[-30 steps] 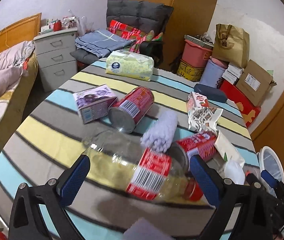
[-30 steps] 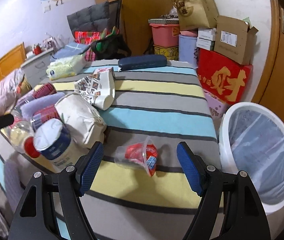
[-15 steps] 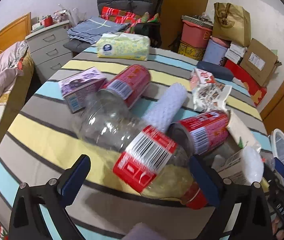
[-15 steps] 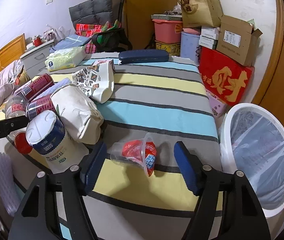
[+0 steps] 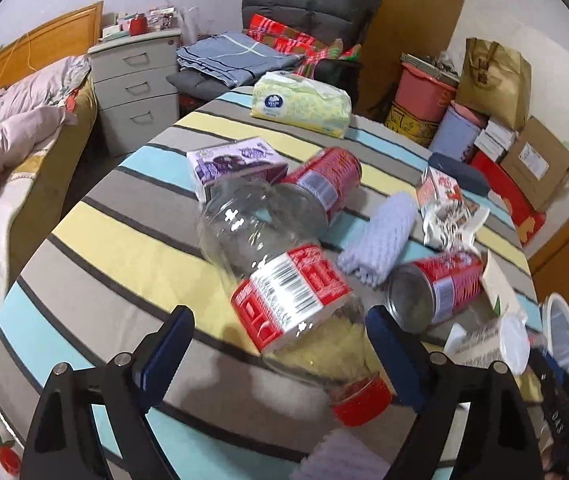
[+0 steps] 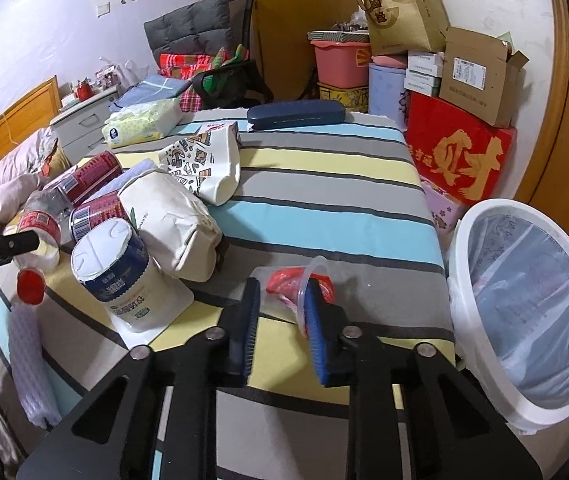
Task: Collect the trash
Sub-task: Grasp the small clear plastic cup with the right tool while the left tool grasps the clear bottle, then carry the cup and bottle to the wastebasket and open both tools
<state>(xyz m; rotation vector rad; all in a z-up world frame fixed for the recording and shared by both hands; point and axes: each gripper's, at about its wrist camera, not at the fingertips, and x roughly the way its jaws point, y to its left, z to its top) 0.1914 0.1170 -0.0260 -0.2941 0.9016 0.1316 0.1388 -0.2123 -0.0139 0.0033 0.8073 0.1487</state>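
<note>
Right gripper (image 6: 280, 320): jaws have just been closing and now pinch the crushed plastic cup (image 6: 304, 284) on the near right of the table (image 6: 324, 184), beside the bin (image 6: 524, 312). Left gripper (image 5: 280, 354): jaws have been narrowing but stand apart around the plastic bottle (image 5: 284, 284), right pad near it, no grip confirmed. Bin appears empty; cans, cartons and wrappers remain uncollected. Task barely begun.

Two red cans (image 5: 436, 292), one plastic bottle (image 5: 284, 280), one white bin (image 6: 524, 312), two grippers (image 6: 280, 300)
</note>
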